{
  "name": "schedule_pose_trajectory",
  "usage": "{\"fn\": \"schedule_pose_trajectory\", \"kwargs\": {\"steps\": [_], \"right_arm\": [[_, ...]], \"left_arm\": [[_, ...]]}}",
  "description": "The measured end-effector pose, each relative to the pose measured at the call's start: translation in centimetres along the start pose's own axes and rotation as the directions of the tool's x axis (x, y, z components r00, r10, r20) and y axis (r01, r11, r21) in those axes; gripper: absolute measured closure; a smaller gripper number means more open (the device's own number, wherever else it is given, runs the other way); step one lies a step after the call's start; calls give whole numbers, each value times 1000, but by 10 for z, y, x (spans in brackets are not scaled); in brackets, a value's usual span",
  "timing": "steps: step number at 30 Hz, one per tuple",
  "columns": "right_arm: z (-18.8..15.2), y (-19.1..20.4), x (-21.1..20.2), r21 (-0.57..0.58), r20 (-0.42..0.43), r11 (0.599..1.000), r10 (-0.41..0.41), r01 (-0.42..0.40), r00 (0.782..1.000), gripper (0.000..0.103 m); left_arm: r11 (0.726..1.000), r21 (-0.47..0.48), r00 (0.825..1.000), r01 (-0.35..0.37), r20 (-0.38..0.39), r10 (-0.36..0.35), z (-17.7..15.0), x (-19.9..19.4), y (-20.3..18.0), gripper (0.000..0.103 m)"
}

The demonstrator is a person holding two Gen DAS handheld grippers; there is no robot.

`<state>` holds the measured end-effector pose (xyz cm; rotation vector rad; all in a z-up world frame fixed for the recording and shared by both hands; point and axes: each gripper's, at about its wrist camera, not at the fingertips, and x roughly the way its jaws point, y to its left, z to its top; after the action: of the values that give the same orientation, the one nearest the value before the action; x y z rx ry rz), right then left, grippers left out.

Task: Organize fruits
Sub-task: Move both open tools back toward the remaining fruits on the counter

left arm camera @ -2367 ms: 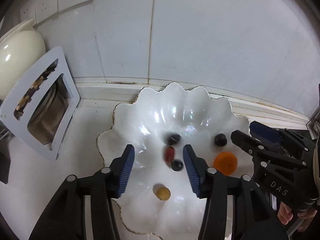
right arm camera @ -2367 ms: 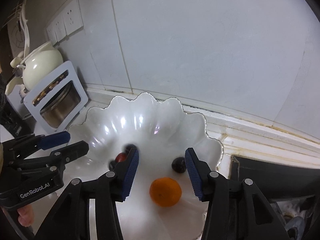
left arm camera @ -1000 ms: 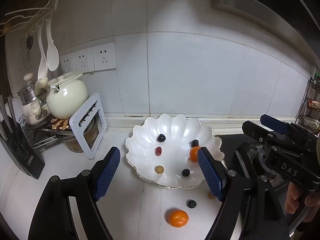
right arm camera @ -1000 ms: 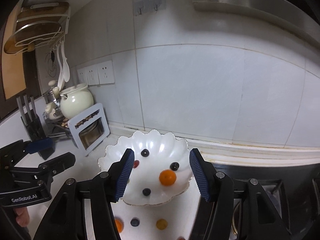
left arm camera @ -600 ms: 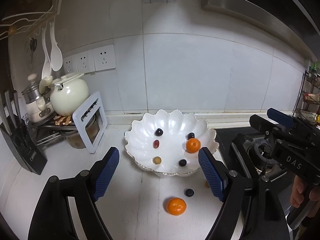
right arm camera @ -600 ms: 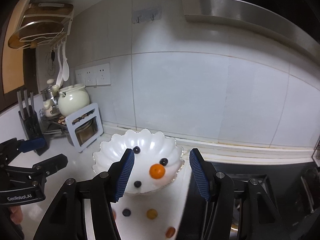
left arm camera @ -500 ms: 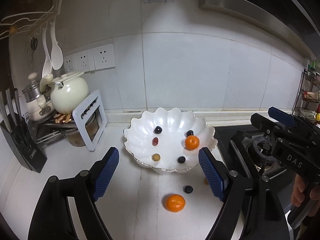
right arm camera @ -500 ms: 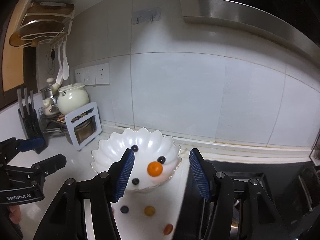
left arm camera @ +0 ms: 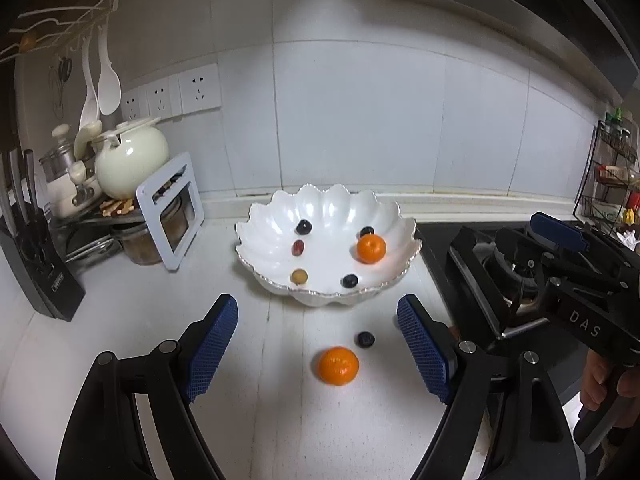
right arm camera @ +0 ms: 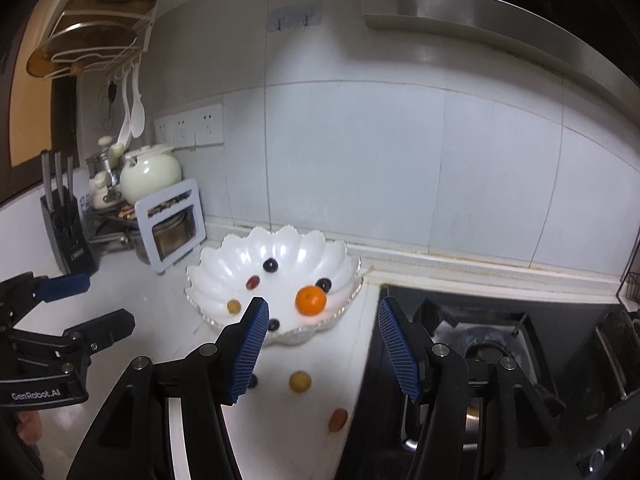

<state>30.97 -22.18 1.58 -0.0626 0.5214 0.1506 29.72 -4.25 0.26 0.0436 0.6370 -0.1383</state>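
Left wrist view shows the left gripper [left arm camera: 318,346] with its blue-padded jaws standing wide apart and empty, hanging over the white countertop [left arm camera: 120,320] in front of the white scalloped ceramic bowl [left arm camera: 256,264]. Between the jaws on the counter lie a loose round orange mandarin [left arm camera: 338,365] and, just beside it, a small dark grape [left arm camera: 365,339]. Inside the bowl sit a second orange mandarin [left arm camera: 371,249] and several small dark, red and yellowish fruits.

In the right wrist view the right gripper [right arm camera: 322,346] is also parted with nothing between its pads; a small yellowish round fruit [right arm camera: 300,381] and a reddish oval fruit [right arm camera: 338,419] lie on the counter below it, near the black gas stove [right arm camera: 500,340].

The step in hand looks like picking the next loose fruit. The left gripper would need to descend around the counter mandarin and close gently, as the fruit may roll.
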Motion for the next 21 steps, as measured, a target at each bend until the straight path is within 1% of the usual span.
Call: {"fn": "schedule_pose_trajectory", "kwargs": {"steps": [11, 18, 21], "right_arm": [[-28, -2, 0, 7, -62, 1000, 0, 1, 998, 44], [-45, 4, 2, -47, -86, 999, -31, 27, 996, 44], [-50, 5, 4, -54, -96, 998, -29, 24, 995, 44]], "left_arm": [[1000, 3, 1000, 6, -26, -6, -25, 2, -6, 21], [1000, 11, 999, -14, -47, 15, -43, 9, -7, 21], [1000, 13, 998, -15, -53, 16, -48, 11, -8, 21]]}}
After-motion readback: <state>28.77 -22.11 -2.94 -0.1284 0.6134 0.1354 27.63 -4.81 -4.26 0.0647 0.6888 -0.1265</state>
